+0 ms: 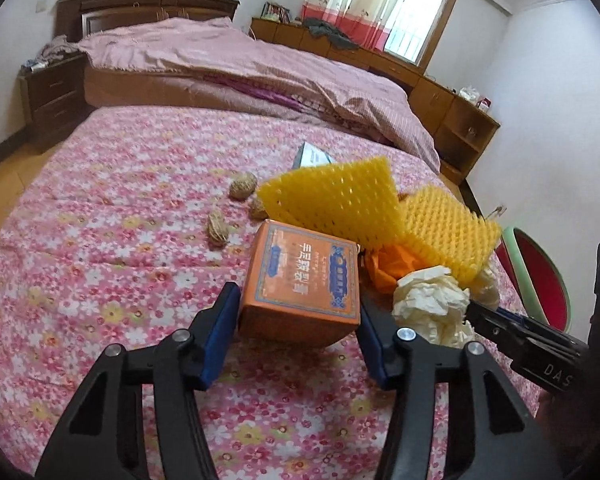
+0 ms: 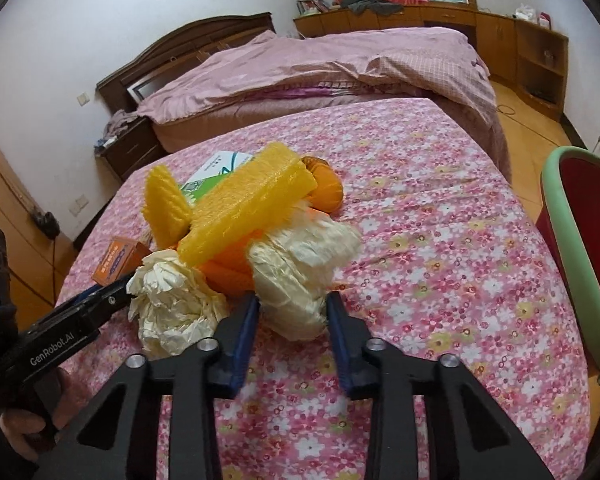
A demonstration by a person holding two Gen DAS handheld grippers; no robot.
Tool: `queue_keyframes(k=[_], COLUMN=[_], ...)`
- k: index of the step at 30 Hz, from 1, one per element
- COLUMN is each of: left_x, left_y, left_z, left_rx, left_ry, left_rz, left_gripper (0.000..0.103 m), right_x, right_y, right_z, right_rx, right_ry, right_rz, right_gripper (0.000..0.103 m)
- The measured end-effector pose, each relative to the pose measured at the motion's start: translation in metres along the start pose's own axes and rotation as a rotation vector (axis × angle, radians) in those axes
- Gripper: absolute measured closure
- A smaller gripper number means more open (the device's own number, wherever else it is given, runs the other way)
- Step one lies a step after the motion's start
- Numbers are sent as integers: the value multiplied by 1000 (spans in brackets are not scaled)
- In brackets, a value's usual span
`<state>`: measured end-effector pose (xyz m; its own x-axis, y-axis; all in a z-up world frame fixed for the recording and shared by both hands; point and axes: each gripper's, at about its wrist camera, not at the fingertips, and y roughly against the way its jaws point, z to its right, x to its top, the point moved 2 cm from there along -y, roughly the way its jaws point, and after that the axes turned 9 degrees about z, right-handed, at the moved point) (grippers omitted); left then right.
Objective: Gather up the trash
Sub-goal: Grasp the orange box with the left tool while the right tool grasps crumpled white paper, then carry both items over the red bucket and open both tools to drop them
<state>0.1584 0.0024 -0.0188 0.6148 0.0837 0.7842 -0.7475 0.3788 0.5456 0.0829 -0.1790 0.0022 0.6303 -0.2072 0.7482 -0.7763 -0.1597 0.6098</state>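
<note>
Our left claw point(image 1: 298, 322) stands open astride the orange box point(image 1: 302, 280) on the floral bed point(image 1: 100, 280), and our right claw point(image 2: 292, 320) open around a crumpled paper wad point(image 2: 296, 276). We should squeeze both gently and evenly, then lift straight so the yellow foam netting point(image 2: 244, 216) leaning on them doesn't drag along, and carry them to the red bin point(image 2: 580, 220) at the right.

Box point(image 1: 300, 280) at left of pile — paper wads point(image 1: 432, 304) at right, foam sheets point(image 1: 340, 200) behind, nuts point(image 1: 242, 185) farther left — all on bed point(image 1: 100, 280).
</note>
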Motion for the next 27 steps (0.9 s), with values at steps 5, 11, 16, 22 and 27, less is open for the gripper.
queue_keyframes(k=[5,11,16,22,27], left_x=[2,5,5,6,8], left_y=[21,48,69,90,95], left_z=[6,18,37,63,92], left_rx=[7,2,-9,-27,-65], left_ry=[-5,-7,-19,-54,-96], left_rz=[39,73,97,115,111], left_gripper=[47,47,47,47,47], right_x=[-2,-5,-5,-5,-2], right_y=[21,55,82,117,142], right_z=[1,5,13,24,42], right_rx=[13,22,11,-15,-45], right_ry=[-11,-31,-57,-83,-110], right_rz=[31,71,103,151,196], right_gripper=[75,75,75,75,75])
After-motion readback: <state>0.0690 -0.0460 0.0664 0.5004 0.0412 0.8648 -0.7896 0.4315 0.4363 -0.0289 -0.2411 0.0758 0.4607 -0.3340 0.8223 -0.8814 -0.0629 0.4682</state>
